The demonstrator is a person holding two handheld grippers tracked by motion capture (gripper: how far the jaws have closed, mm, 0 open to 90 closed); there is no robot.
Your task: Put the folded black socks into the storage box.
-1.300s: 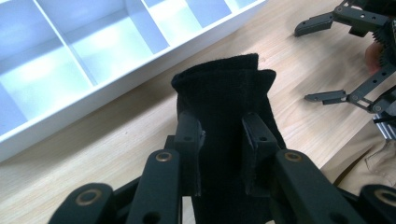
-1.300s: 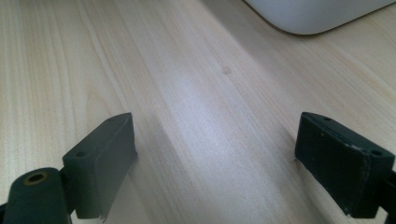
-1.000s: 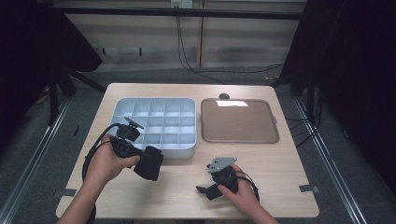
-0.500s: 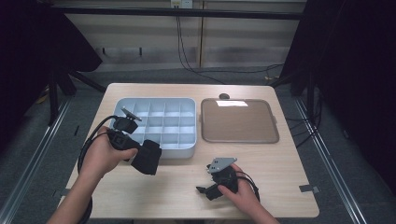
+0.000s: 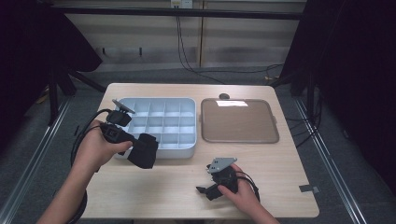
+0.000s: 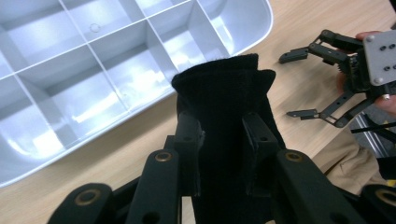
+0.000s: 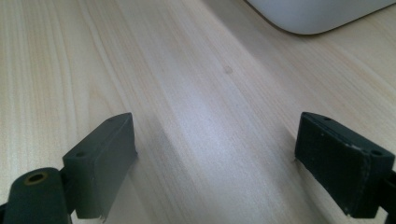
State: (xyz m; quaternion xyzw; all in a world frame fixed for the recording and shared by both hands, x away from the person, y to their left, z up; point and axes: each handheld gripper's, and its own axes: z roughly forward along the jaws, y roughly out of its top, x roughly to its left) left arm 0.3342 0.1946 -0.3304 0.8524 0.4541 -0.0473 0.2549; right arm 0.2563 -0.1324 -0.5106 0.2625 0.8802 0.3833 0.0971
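My left gripper (image 5: 138,144) is shut on a folded black cloth (image 5: 145,153) and holds it off the table, just in front of the near left corner of the pale blue compartment tray (image 5: 180,152). In the left gripper view the cloth (image 6: 219,98) stands upright between the two pads (image 6: 189,140), above the tray's front wall (image 6: 140,60). My right gripper (image 5: 204,181) lies on the wooden table near the front edge, open, with bare wood between its jaws (image 7: 215,154). It also appears open in the left gripper view (image 6: 293,84).
A flat brown tray (image 5: 239,122) lies to the right of the compartment tray, whose cells look empty. A small dark object (image 5: 224,96) sits behind the brown tray. A corner of the compartment tray (image 7: 317,14) appears in the right gripper view.
My left hand has lifted the black cloth a little and drifted slightly left, toward the tray's near corner. The right hand and its gripper have stayed where they were.
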